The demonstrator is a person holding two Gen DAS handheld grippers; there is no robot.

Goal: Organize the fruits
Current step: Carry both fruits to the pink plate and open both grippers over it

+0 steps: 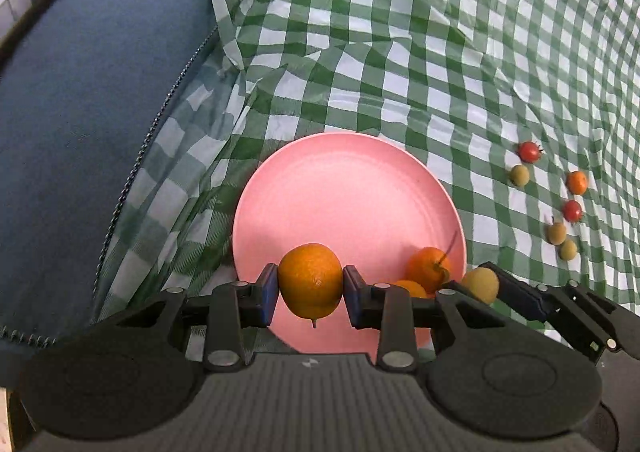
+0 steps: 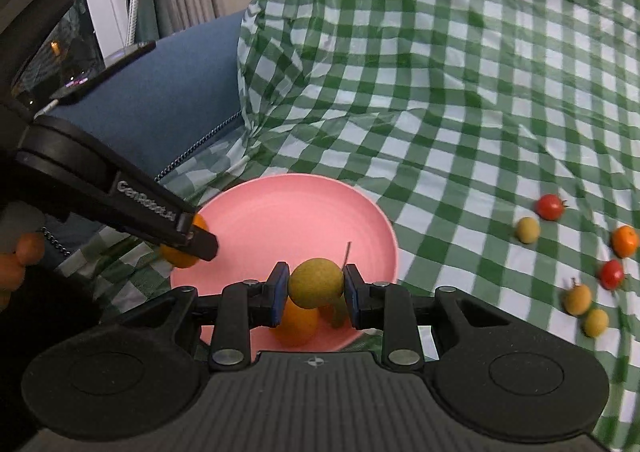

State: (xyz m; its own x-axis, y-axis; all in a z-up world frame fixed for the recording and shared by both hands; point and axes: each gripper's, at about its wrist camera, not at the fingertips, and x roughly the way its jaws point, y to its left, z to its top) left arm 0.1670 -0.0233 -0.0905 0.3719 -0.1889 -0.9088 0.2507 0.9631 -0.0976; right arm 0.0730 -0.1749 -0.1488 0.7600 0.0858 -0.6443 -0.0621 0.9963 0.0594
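- Your left gripper [image 1: 310,290] clamps an orange kumquat [image 1: 310,280] between its blue pads, above the near part of the pink plate [image 1: 344,188].
- Your right gripper [image 2: 316,290] grips a yellow-green round fruit [image 2: 316,282] over the plate's near rim.
- Two orange fruits [image 1: 428,268] lie on the plate.
- Six small fruits, among them a red cherry tomato [image 2: 550,206], sit on the green checked cloth [image 2: 440,72], well right of the plate.
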